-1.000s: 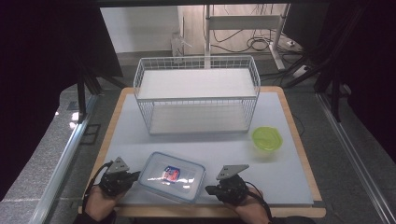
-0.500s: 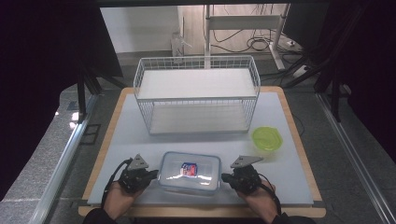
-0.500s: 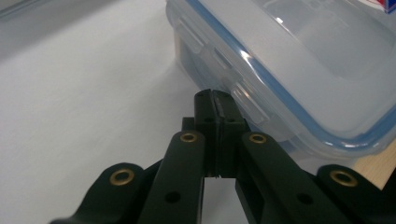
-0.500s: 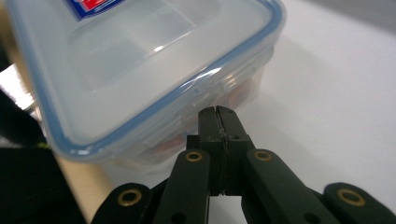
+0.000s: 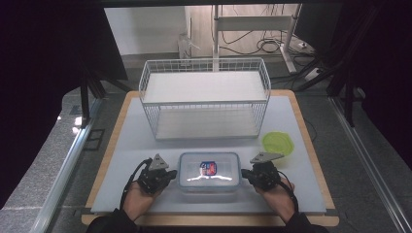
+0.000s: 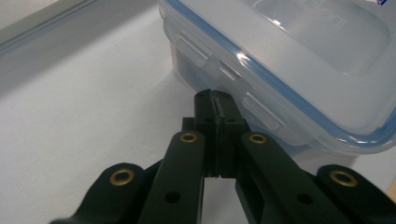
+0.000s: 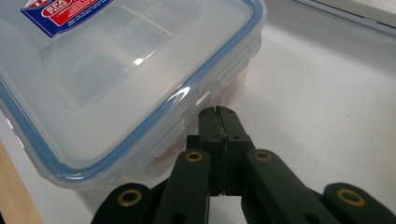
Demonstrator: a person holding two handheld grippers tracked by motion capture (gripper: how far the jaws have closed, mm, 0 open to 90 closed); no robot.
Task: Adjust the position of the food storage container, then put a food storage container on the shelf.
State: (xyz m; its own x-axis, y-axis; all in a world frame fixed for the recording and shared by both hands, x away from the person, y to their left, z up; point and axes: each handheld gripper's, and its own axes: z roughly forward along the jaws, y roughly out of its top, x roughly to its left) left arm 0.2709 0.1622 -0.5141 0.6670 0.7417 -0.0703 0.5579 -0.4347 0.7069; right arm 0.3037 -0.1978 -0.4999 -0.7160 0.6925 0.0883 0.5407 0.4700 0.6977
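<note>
High view: green lid (image 5: 278, 143) and wire basket (image 5: 205, 99) beyond the container (image 5: 209, 171).

Left gripper (image 6: 215, 100): black jaws pressed together, nothing between them. Tips sit just at a side latch of the clear blue-rimmed container (image 6: 299, 60), lid on. Container rests on the white bench (image 6: 84, 116).

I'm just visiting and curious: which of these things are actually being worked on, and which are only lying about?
In use:
- clear lidded container
- left hand-held gripper, shut, at its left side
- right hand-held gripper, shut, at its right side

Lying about:
- white wire basket
- green lid
- table
</note>
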